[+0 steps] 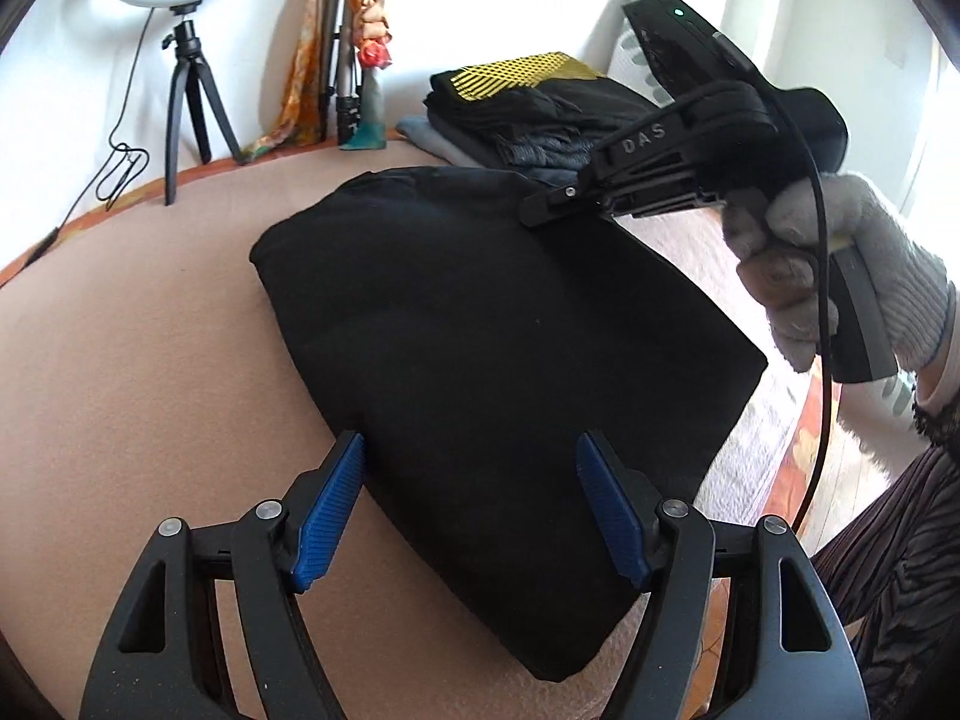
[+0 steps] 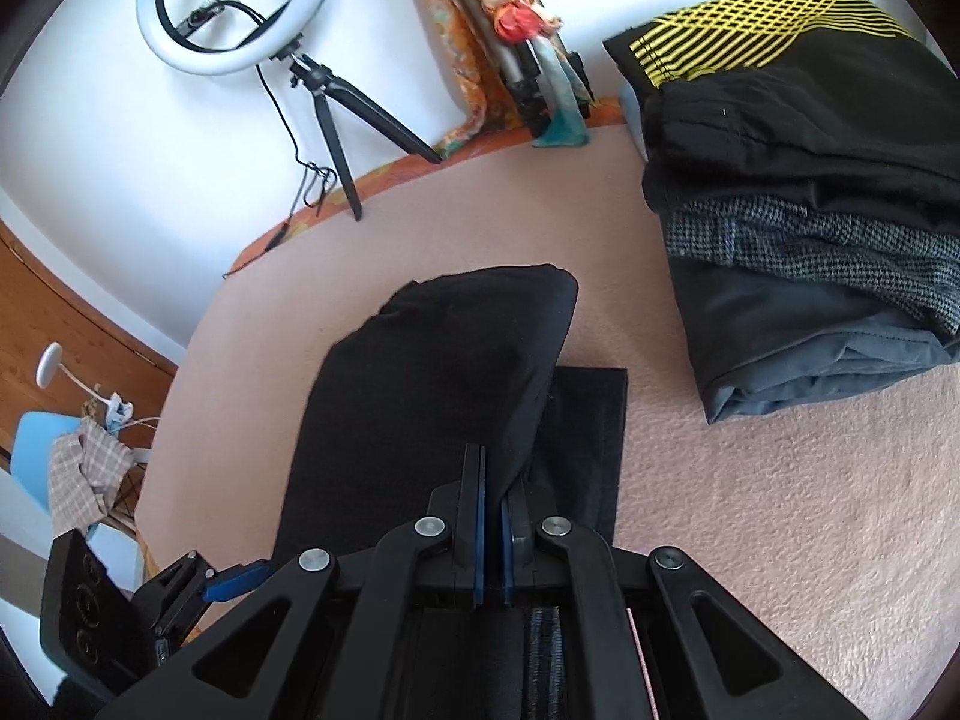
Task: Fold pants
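The black pants (image 1: 480,360) are seen folded on a pink blanket (image 1: 150,360), filling the centre of the left wrist view. The left gripper (image 1: 471,480) is shown at the bottom of that frame, its blue pads (image 1: 330,516) spread wide over the near edge of the pants, with nothing held between them. At the upper right of the same view the right gripper (image 1: 540,213) is held by a gloved hand (image 1: 828,276), and the letters "DAS" can be read on its arm; its tip is set at the far edge of the pants. Only in the right wrist view is the grip itself seen: the right gripper (image 2: 492,516) is closed on a raised fold of the pants (image 2: 444,372) at lower centre. A stack of clothes (image 2: 810,210) is shown at upper right, a ring light (image 2: 237,6) at upper left.
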`<state>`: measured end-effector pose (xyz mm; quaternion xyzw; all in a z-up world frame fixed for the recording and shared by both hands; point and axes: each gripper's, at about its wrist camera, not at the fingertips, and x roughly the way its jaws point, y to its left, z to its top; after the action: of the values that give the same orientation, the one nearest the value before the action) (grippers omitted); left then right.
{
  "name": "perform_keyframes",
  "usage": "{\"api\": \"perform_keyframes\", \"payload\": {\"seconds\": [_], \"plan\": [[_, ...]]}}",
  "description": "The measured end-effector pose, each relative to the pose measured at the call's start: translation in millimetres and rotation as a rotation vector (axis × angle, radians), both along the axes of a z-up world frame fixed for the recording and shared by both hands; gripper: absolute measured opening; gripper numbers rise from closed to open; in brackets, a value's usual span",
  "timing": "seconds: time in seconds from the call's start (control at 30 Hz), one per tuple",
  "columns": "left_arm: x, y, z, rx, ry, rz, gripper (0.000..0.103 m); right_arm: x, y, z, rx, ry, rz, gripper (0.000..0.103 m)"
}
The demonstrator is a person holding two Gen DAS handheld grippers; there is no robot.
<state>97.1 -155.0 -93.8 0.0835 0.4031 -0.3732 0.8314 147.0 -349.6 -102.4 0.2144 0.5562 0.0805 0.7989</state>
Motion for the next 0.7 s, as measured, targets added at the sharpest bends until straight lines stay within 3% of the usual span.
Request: {"api": "perform_keyframes", "payload": {"seconds": [0.23,0.33,0.43,0.5,0.63,0.7], "plan": [[-11.8,1.7,-7.5,0.025,-0.005,-0.032,0.072,-7.5,-1.4,-15.5,-0.036,0.029,0.004,0.002],[-9.1,7.5,-6.2,-0.007,0.048,-0.025,0.072,-7.7,-1.2,-18.4,-0.035,0.033,0.006,0.005],[-2.3,17.9,-3.1,-0.079,0.147,0.008,0.072,-9.9,-6.0,-15.7,-0.01,0.023,-0.004,0.02],[2.3,25.5,2.1,-0.122,0.191,0.033,0.072,-12.8,-12.4,-11.7,0.02,0.014,-0.018,0.038],[12.6,39.8,15.9,-0.2,0.23,0.082,0.072,-21.1,-25.5,-5.6,0.07,0.0,-0.044,0.046],[20.2,45.6,21.2,-0.234,0.248,0.111,0.072,-25.9,-30.4,-6.3,0.115,0.0,-0.053,0.058]]}}
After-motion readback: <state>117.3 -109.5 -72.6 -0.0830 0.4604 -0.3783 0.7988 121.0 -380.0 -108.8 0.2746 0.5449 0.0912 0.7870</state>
